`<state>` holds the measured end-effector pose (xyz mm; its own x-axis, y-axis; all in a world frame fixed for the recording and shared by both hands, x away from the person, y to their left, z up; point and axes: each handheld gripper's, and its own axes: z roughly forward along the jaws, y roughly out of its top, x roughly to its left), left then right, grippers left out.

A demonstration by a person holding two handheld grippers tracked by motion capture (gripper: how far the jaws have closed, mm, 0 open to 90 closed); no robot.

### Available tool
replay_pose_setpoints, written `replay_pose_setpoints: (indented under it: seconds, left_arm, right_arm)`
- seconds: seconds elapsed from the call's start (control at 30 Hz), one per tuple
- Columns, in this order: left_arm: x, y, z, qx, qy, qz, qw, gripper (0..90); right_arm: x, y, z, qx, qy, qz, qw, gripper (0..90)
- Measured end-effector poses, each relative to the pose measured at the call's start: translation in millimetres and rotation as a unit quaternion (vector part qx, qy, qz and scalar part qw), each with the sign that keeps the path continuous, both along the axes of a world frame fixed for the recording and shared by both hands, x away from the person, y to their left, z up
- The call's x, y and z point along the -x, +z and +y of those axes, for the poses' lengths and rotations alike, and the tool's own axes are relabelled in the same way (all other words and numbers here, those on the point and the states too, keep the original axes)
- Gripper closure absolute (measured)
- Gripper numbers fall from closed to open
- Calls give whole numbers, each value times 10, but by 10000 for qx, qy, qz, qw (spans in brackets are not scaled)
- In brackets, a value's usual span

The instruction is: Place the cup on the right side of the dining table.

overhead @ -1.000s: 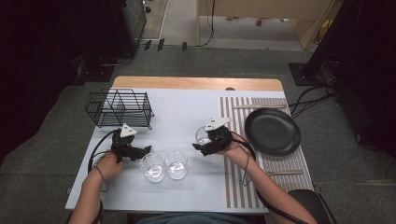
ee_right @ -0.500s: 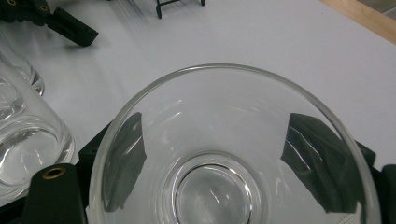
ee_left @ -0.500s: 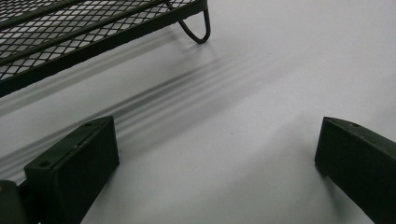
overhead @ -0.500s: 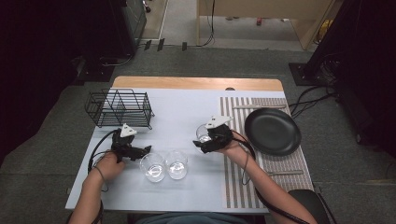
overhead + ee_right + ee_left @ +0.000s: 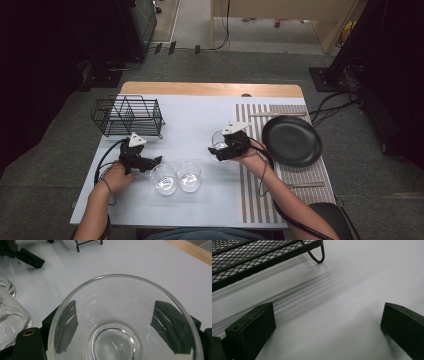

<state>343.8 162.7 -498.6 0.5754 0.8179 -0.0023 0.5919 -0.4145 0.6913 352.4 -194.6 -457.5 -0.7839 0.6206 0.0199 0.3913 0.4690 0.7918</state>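
Observation:
My right gripper [image 5: 221, 148] is shut on a clear glass [image 5: 218, 138] just left of the striped mat. In the right gripper view its jaws show dark through both sides of the glass [image 5: 120, 315], whose mouth faces the camera. Two more clear glasses [image 5: 162, 178] [image 5: 189, 175] stand side by side near the table's front. My left gripper [image 5: 152, 163] rests low beside the left one, open, its fingertips pointing at it. In the left gripper view the jaws stand wide apart over bare table [image 5: 328, 312].
A black wire rack [image 5: 127, 116] stands at the back left; its mesh edge [image 5: 257, 257] lies close ahead of the left gripper. A black plate [image 5: 291, 140] sits on the striped mat [image 5: 260, 195] at the right, with a utensil [image 5: 301, 185] near the mat's front.
The right gripper with its glass has edged slightly to the left. The left gripper and the two standing glasses have not moved.

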Motion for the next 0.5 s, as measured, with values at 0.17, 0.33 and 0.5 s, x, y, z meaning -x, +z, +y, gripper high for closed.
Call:
replay_pose_setpoints:
  seconds: [0.17, 0.33, 0.5]
  left_arm:
    - [0, 0, 0, 1, 1, 0, 10000, 0]
    - [0, 0, 0, 0, 1, 1, 10000, 0]
    - [0, 0, -1, 1, 2, 0, 10000, 0]
  right_arm:
    - [-23, 3, -21, -17, -50, -14, 10000, 193]
    - [-39, 0, -29, -11, -80, -13, 10000, 193]
    - [-54, 8, -42, -22, -103, -10, 9999, 193]
